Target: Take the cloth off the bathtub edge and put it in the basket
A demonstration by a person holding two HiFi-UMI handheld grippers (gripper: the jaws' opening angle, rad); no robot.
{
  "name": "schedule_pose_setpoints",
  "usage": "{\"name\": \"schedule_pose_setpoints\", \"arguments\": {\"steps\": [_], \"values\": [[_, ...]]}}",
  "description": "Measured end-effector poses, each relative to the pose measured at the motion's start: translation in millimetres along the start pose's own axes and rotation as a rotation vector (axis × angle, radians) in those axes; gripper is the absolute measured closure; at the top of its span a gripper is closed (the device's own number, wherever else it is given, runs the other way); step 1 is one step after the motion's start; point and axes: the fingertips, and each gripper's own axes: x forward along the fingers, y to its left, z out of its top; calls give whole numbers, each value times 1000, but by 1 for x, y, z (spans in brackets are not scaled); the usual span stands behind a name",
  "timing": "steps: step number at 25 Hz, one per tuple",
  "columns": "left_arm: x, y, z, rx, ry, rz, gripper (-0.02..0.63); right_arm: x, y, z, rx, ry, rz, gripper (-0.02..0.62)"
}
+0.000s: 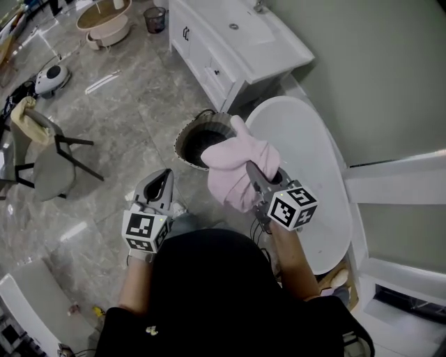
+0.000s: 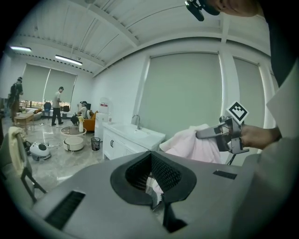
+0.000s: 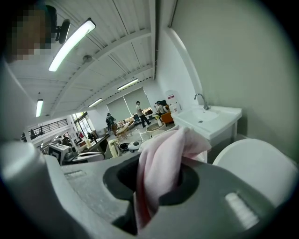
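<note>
Nearest to me, my left tongs (image 1: 166,173) are pressed together at the tips, and their own view shows nothing caught between them. They hang over the grey marble floor (image 1: 125,118), clear of everything else.

My right tongs (image 1: 251,170) are almost closed and pinch one soft pale-pink cloth (image 1: 235,166). In the right gripper view a fold of it fills the gap between the jaws and rises in a peak above them. The cloth is off the bathtub and up in the air. In the head view it hangs across the right rim of the basket and the left edge of the tub, and I cannot tell whether it touches either.

Just beyond the cloth stands one round dark wicker basket (image 1: 182,143) on the floor, its mouth open and dark inside. Just beside it on the right is one white oval bathtub (image 1: 317,174).

Farther off, one white vanity cabinet with a sink (image 1: 240,38) runs along the wall. At the left stands one grey chair with a cream cloth over its back (image 1: 49,164). Beyond it are one white round floor robot (image 1: 52,78), one small dark mesh bin (image 1: 155,19) and one beige round low table (image 1: 103,24).

I count two tongs, one cloth, one basket and one tub.
</note>
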Motion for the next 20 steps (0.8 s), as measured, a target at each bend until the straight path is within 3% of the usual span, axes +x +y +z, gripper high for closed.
{"name": "schedule_pose_setpoints", "arguments": {"steps": [10, 20], "values": [[-11, 81, 8, -9, -8, 11, 600, 91, 35, 13, 4, 21, 12, 523], [3, 117, 4, -43, 22, 87, 600, 162, 26, 29, 30, 61, 88, 523]]}}
